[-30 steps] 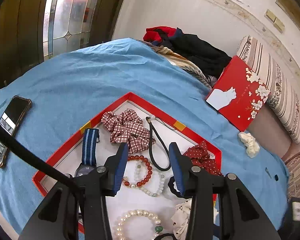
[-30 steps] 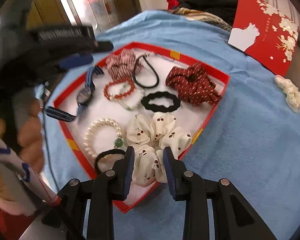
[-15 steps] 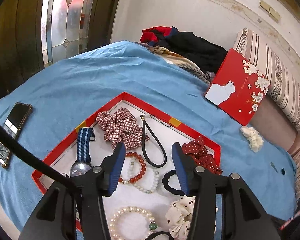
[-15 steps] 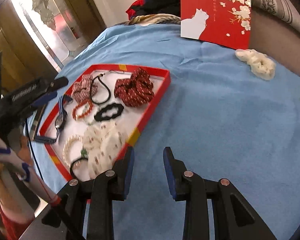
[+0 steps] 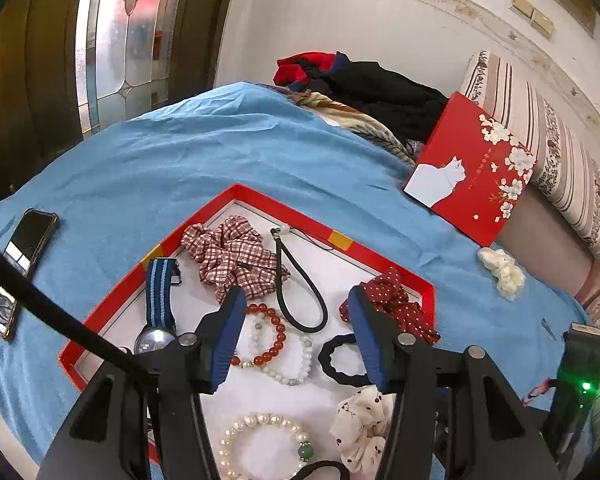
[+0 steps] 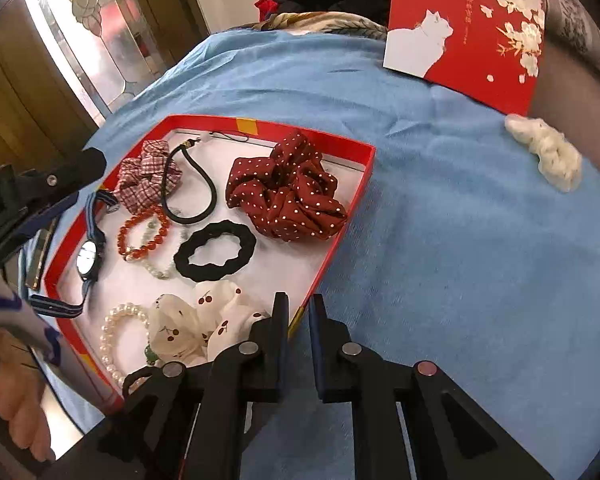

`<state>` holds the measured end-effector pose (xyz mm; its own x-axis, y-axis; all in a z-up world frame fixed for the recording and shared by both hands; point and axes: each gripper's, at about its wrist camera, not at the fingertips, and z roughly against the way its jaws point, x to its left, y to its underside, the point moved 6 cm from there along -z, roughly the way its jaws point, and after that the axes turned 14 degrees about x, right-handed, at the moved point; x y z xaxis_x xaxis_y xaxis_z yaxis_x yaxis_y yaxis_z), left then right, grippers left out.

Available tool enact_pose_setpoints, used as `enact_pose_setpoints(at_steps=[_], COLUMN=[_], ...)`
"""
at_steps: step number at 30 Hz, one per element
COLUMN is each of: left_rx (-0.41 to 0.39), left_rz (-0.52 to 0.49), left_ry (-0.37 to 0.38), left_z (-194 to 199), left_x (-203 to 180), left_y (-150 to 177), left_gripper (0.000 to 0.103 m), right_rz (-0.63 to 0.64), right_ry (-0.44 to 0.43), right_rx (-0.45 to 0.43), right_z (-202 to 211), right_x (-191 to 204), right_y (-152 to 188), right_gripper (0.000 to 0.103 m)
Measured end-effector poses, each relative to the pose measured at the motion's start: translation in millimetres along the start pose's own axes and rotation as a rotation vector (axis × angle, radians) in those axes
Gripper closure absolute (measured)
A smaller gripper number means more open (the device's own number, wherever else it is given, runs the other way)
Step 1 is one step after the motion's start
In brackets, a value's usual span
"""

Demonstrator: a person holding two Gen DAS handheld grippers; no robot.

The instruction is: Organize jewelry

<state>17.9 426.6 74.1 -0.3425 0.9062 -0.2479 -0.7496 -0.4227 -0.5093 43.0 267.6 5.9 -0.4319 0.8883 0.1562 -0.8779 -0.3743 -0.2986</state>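
A red tray (image 5: 296, 220) on the blue cloth holds a plaid scrunchie (image 5: 232, 256), a black hair tie (image 5: 300, 292), a red bead bracelet (image 5: 278, 332), a pearl bracelet (image 5: 260, 420), a watch (image 5: 156, 304), a dotted red scrunchie (image 6: 288, 196), a black scrunchie (image 6: 214, 252) and a cherry-print scrunchie (image 6: 204, 320). My left gripper (image 5: 296, 300) hovers over the bracelets, its jaws opening with nothing held. My right gripper (image 6: 298, 300) hangs over the tray's right rim (image 6: 340, 216), jaws closing to a slim gap and gripping nothing. A white scrunchie (image 6: 548, 152) lies outside the tray.
A red box lid (image 5: 472, 172) with a white cat leans at the back right by a striped cushion. A phone (image 5: 20, 264) lies on the cloth at the left. Clothes are piled at the back. A person's hand (image 6: 16, 392) shows at the lower left.
My right gripper swung out right over the bare cloth, then back left to the tray's rim, and its jaws narrowed. The left gripper's jaws widened a little.
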Motion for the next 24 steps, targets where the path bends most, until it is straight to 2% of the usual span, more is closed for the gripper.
enact_pose_setpoints(at_steps=[5,6,7,9,12,14,15,17,20,24], left_rx=[-0.019,-0.028,-0.043,-0.076,-0.170,-0.244,-0.289,-0.369,-0.414,-0.474], left_rz=[-0.022,-0.026,-0.025,-0.018,-0.014,0.008,0.024,0.043,0.037,0.011], left_ry=[-0.027,-0.037,-0.052,-0.086,-0.181,-0.203,-0.207,-0.216,-0.290,-0.287], left_z=[4,5,8,15,39,61,73,101,136,181], left_x=[-5,-6,-6,-8,-10,-12,-12,-16,-24,-39], left_y=[2,2,2,3,9,17,22,33,52,83], left_gripper=[0.050,0.048,0.043,0.036,0.032,0.012,0.009,0.006,0.004,0.000], right_rz=[0.003,-0.006,-0.015,-0.030,-0.028,-0.032,-0.034,-0.038,-0.034,-0.039], right_ry=[-0.022,-0.031,-0.041,-0.040,-0.006,0.032,0.050,0.097,0.165,0.218], right_rx=[-0.012,-0.021,-0.033,-0.063,-0.092,-0.114,-0.125,-0.153,-0.184,-0.218], right_z=[8,13,19,34,57,75,83,101,122,144], right_x=[-3,-4,-7,-13,-26,-37,-43,-57,-79,-95], right_y=[4,6,9,19,44,67,78,102,134,165], right_gripper=[0.091,0.087,0.079,0.073,0.069,0.067,0.066,0.063,0.060,0.059])
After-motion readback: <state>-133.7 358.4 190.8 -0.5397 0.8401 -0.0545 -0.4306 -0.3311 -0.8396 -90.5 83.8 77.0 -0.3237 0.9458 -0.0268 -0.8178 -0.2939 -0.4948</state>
